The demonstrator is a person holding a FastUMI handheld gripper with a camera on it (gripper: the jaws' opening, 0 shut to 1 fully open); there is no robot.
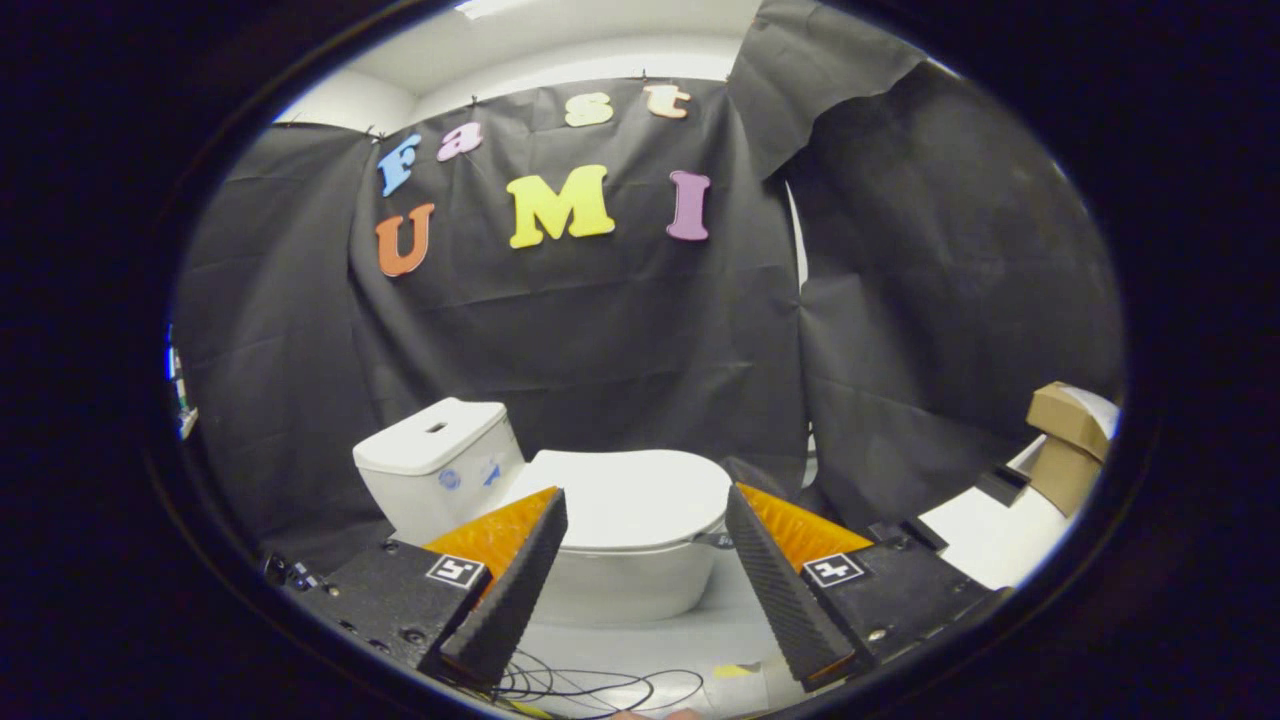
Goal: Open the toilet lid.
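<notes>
Two fingers of my gripper (645,500) stand wide apart, holding nothing. Just beyond them the toilet lid (625,495) lies shut on the bowl, tank (435,455) behind — a shallow bite could slip off its smooth rim.

Light: bright, cast from a ceiling lamp (490,8) | Shadows: soft under the toilet (560,520) | Focus: sharp centrally | Distortion: strong fisheye bending was seen at the edges | Glare: none noted
</notes>
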